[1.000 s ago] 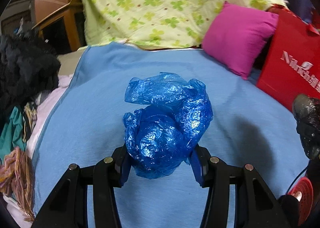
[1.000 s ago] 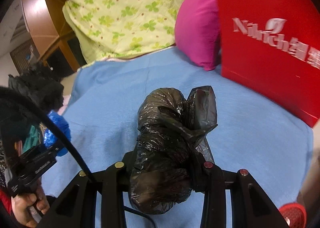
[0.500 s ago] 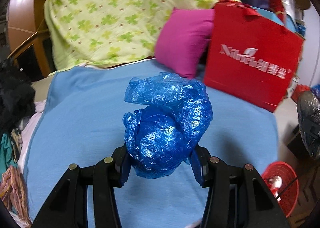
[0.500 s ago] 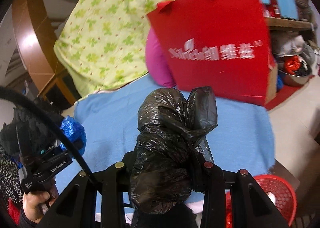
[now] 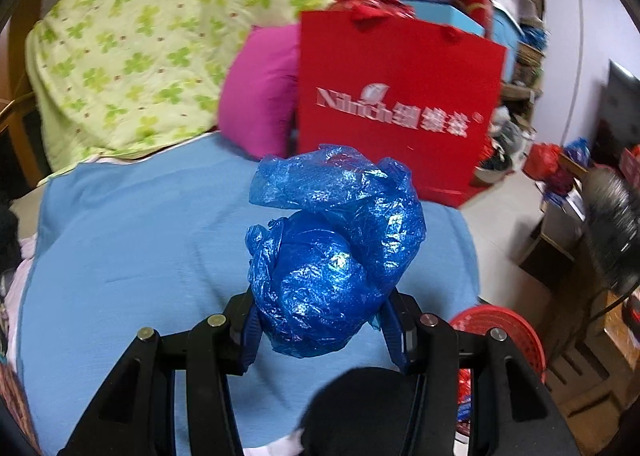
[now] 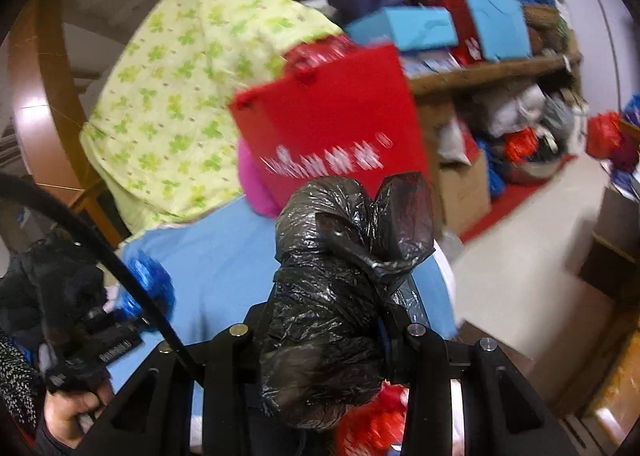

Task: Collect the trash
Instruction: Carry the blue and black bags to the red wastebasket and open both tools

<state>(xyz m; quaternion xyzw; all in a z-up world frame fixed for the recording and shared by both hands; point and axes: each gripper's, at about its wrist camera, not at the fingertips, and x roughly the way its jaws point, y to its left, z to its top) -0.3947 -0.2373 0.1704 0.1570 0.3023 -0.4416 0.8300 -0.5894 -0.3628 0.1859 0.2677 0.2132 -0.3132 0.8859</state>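
Your left tongs (image 5: 320, 330) are clamped on a crumpled blue plastic bag (image 5: 332, 248); your right tongs (image 6: 324, 330) pinch a black plastic bag (image 6: 340, 288). Both bags hang above the bed's blue sheet (image 5: 132, 256). Beyond stand a red paper bag (image 5: 396, 104), a pink pillow (image 5: 260, 96) and a clover-print quilt (image 5: 140, 40). A red basket (image 5: 504, 324) sits on the floor, half hidden; the shelf clutter is blurred.

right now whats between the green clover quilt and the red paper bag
A pink pillow sits between the quilt and red bag, clearest in the left wrist view.
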